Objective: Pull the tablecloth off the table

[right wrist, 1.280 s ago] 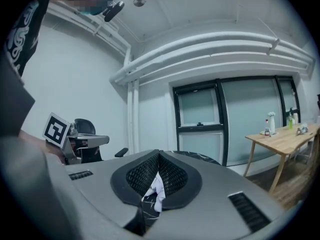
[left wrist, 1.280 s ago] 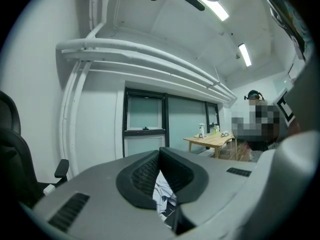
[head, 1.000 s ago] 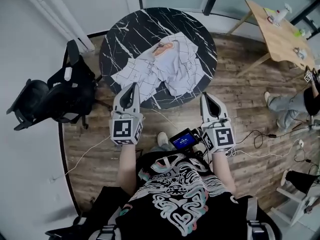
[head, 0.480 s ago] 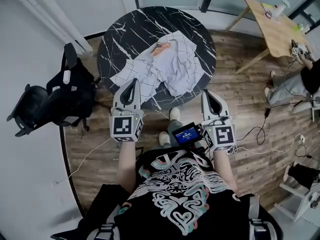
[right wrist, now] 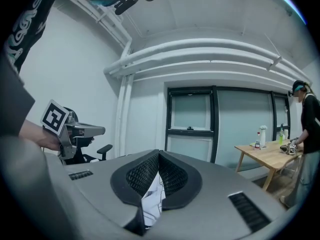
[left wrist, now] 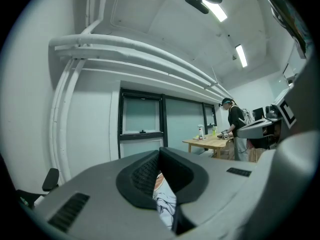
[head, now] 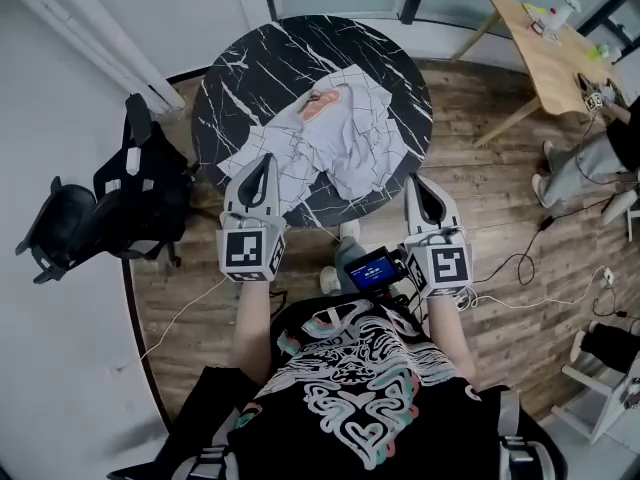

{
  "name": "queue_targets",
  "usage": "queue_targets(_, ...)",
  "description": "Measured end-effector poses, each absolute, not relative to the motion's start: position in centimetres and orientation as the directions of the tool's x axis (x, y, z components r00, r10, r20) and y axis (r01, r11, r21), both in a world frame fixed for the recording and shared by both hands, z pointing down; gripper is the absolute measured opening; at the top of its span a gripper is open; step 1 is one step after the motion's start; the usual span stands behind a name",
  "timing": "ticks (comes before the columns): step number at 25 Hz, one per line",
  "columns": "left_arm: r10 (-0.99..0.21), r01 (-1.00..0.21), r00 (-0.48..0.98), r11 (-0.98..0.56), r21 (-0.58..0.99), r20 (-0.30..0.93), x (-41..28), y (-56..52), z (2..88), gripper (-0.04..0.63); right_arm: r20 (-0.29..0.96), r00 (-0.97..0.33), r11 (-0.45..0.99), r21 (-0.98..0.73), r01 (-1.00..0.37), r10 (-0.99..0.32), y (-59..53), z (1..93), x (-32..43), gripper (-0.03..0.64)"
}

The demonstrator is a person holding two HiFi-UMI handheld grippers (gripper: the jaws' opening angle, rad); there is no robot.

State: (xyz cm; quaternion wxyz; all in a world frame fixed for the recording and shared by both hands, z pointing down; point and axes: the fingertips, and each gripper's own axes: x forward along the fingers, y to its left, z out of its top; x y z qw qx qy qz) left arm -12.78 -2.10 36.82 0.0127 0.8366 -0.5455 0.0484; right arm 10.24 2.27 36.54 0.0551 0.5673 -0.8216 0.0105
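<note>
A round black marble tabletop with white veining sits at 12 o'clock in the head view. The white, grid-lined tablecloth lies crumpled on it, bunched from the centre out to the rim between 4 and 8 o'clock. A small pinkish-orange item, too small to identify, rests on the cloth's far side. The left gripper reaches over the rim at about 7 o'clock with its tip above the cloth's near edge. Its jaws are closed tip to tip, and a strip of the cloth shows only through the gap behind the tips. The right gripper points at the rim near 4 o'clock, just beside the cloth, with its jaws likewise pressed together on nothing. The cloth again shows beyond them. Between the two grippers, close to the person's chest, hangs a small device with a lit blue screen. A black office chair stands at 9 o'clock of the table. A light wooden table stands at 2 o'clock, with another person beside it.
</note>
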Motion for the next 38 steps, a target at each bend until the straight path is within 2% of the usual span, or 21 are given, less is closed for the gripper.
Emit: queue_targets(38, -0.887, -0.912, 0.400, -0.410, 0.002, 0.233, -11.0, -7.0, 43.8, 0.014, 0.246, -0.417, 0.423, -0.030, -0.906, -0.875, -4.1, 43.3, 10.0, 0.032)
